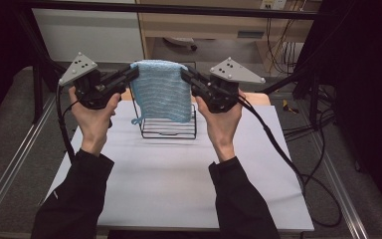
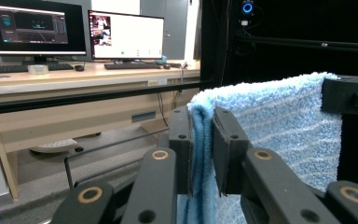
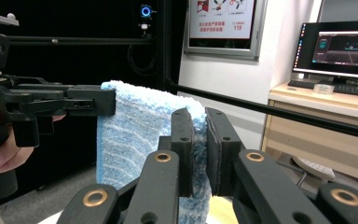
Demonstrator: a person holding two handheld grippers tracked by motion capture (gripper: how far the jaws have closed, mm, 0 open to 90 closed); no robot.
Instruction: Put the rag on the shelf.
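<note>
1. Item: light blue terry cloth towel (image 1: 161, 92), folded, held up in the air between our two tools, its lower edge hanging in front of the black wire rack (image 1: 169, 130) at the far middle of the pale counter (image 1: 179, 179).
2. Left tool (image 1: 134, 73): jaws nearly together, pinching the towel's top left corner; in the left gripper view the fold sits squarely between the pads.
3. Right tool (image 1: 185, 74): jaws likewise nearly together on the top right corner, with cloth visible between the pads in the right gripper view.
4. Step in hand, as we judge it: hanging the towel over the rack's top bar.
5. Handling notes: we keep both tools level with each other so the top edge stays taut and straight; we carry the towel high enough that its hem clears the wires.
6. We lower evenly, centred left to right on the rack.
7. Risk: slackening one corner early would let the cloth sag and bunch to one side.
</note>
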